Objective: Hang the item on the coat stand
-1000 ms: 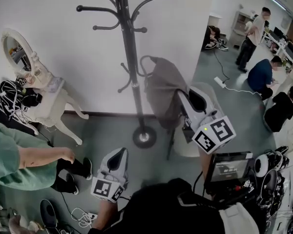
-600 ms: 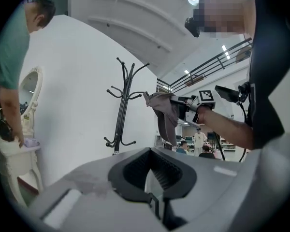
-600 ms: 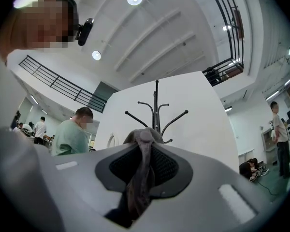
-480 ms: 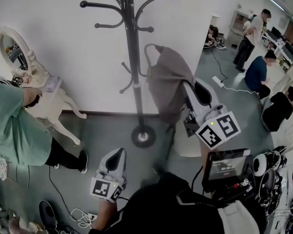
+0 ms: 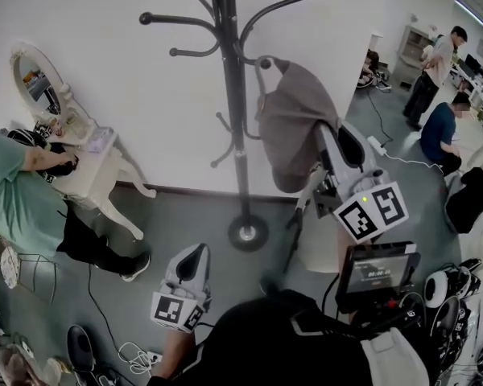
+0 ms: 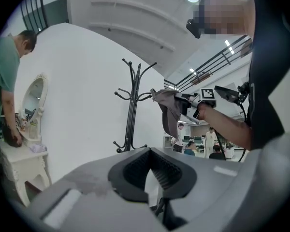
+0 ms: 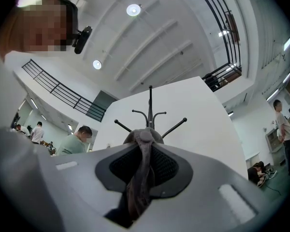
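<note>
As the right gripper (image 7: 145, 141) clamps a fold of the grey item (image 5: 294, 123) and holds it up just beside the coat stand (image 5: 235, 135), its loop (image 5: 262, 61) sits near the hooks (image 5: 280, 6) but, by the look of it, on none. The left gripper (image 5: 191, 265) hangs low, jaws together on nothing. Letting go before the loop is over a hook would likely drop the item to the floor (image 5: 185, 215), and a bump from the swinging cloth could rock the slim stand.
</note>
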A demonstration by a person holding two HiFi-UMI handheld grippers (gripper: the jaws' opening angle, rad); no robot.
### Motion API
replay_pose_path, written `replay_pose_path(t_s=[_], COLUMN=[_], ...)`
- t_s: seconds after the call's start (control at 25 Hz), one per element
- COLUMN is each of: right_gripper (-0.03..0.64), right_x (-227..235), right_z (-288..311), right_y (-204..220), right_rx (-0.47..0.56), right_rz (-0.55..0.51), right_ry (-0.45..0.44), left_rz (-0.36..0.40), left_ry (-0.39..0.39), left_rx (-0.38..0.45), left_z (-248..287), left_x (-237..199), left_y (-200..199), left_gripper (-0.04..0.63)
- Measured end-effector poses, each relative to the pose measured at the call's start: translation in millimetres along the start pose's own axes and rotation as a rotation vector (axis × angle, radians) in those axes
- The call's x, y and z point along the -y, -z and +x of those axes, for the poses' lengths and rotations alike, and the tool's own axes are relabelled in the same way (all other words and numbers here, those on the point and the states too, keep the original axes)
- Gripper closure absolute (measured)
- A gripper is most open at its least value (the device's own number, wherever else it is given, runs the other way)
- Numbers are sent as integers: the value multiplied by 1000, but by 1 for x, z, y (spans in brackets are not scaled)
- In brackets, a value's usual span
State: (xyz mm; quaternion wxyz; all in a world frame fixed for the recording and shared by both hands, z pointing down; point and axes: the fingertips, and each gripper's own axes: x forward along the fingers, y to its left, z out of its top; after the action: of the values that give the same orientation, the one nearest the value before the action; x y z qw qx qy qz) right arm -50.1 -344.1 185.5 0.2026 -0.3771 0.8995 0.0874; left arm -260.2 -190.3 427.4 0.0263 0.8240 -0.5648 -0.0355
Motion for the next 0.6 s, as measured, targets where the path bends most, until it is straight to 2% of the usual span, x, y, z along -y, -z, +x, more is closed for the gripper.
replay_pose_path(t_s=[0.24,0.6], right_gripper=[546,546], right_x=[17,24], right_z=[22,49], right_y=[18,58], right_rx=[-19,-54], right_rz=[14,11], right_ry=[1,-6], left_rz=[-22,-8], left_ry=[-37,-86], left_rx=[4,-11], left_z=[11,19], left_x=[-12,-30], left_y=[-2,0], left_gripper=[575,575])
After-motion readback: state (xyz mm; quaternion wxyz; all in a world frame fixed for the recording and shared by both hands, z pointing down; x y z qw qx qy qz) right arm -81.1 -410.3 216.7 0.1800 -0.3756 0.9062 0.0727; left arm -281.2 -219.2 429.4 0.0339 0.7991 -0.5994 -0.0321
